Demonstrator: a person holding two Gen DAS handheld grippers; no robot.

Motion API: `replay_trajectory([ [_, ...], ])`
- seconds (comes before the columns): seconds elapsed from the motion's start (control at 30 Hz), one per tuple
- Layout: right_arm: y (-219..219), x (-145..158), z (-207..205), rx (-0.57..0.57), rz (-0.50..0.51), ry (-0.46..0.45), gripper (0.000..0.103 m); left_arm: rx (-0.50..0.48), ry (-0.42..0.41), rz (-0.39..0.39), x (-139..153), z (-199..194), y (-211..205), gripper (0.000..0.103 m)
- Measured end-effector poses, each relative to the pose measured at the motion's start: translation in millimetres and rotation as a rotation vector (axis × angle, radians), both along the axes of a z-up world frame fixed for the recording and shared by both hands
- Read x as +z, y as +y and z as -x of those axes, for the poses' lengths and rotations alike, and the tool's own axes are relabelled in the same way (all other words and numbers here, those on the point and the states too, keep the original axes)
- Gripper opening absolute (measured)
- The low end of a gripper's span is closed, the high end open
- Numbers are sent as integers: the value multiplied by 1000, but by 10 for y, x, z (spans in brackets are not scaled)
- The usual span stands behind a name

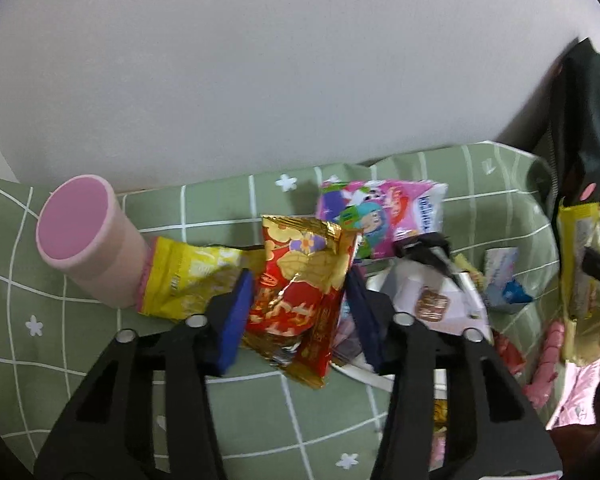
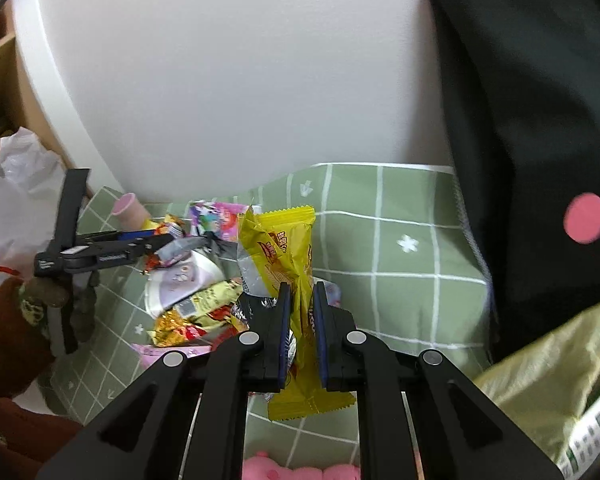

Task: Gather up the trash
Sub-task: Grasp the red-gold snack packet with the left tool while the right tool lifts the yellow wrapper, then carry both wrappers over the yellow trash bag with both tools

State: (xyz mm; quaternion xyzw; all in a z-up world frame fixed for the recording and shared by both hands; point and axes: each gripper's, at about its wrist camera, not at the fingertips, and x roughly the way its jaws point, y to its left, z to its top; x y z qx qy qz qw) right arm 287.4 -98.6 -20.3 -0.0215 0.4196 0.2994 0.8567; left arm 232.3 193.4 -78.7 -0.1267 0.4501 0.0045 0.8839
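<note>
Green checked cloth [image 1: 100,380] covers the surface where the wrappers lie heaped beside a pink cup [image 1: 88,240] lying on its side. The left gripper [image 1: 300,300] has its blue pads pressed on a red and gold snack packet [image 1: 300,280], lifted at the heap's edge. The right gripper [image 2: 300,320] is clamped on a yellow wrapper [image 2: 288,256], holding it upright above the cloth, near a black bag [image 2: 540,120].

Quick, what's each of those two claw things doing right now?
Left gripper: closed on the red and gold snack packet.
Right gripper: closed on the yellow wrapper, lifted above the green cloth.
</note>
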Motion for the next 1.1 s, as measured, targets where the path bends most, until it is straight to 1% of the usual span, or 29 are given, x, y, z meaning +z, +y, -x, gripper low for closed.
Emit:
replay_trajectory([
  [0.07, -45, 12, 35, -17, -2, -7, 12, -7, -19, 11, 69, 50, -6, 33],
  [0.13, -98, 53, 93, -36, -7, -24, 12, -9, -51, 22, 185, 120, -38, 31],
  [0.3, -276, 204, 261, -87, 5, -90, 12, -34, -128, 42, 528, 199, -207, 31],
  [0.47, -527, 462, 374, -145, 34, -185, 12, -120, -199, 54, 903, 174, -524, 31],
  [0.6, -825, 681, 370, -220, 57, -242, 12, -231, -267, 45, 1200, 44, -984, 31],
  [0.7, -1046, 810, 367, -270, 103, -283, 12, -303, -302, 57, 1359, -50, -1301, 31],
  [0.77, -1204, 870, 381, -304, 129, -299, 12, -366, -326, 60, 1457, -97, -1592, 31],
  [0.87, -1478, 947, 436, -365, 138, -317, 12, -455, -352, 52, 1544, -137, -2019, 31],
  [1.0, -1864, 1031, 563, -447, 138, -337, 12, -557, -366, 49, 1606, -183, -2502, 31],
  [1.1, -2112, 1081, 666, -500, 141, -351, 12, -600, -372, 56, 1648, -208, -2681, 31],
])
